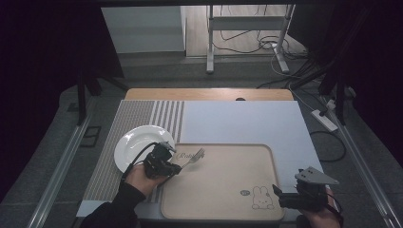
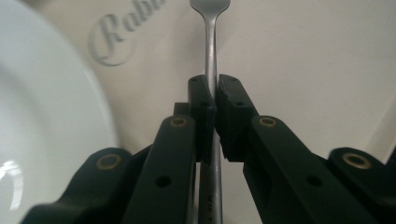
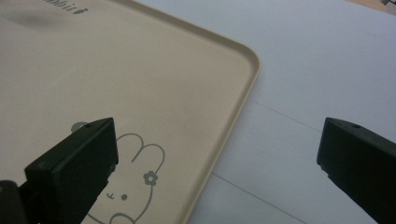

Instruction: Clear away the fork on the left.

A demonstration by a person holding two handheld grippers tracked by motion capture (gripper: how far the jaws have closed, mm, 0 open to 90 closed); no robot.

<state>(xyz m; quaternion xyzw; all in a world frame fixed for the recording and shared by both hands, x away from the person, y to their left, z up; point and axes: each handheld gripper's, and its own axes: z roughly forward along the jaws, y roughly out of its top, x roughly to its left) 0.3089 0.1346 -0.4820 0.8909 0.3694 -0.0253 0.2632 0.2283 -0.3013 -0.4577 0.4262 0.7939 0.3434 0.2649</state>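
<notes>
The left gripper [image 1: 177,167], held low at the near left of the table by a hand in a dark sleeve, clamps its jaws on the handle of a metal fork [image 2: 211,60], whose tines reach out over the left end of a beige tray [image 1: 223,209] beside a white plate [image 1: 130,142]. The right gripper [image 3: 217,154], its jaws spread wide and holding nothing, hovers at the tray's near right corner above a printed rabbit [image 1: 260,197].
</notes>
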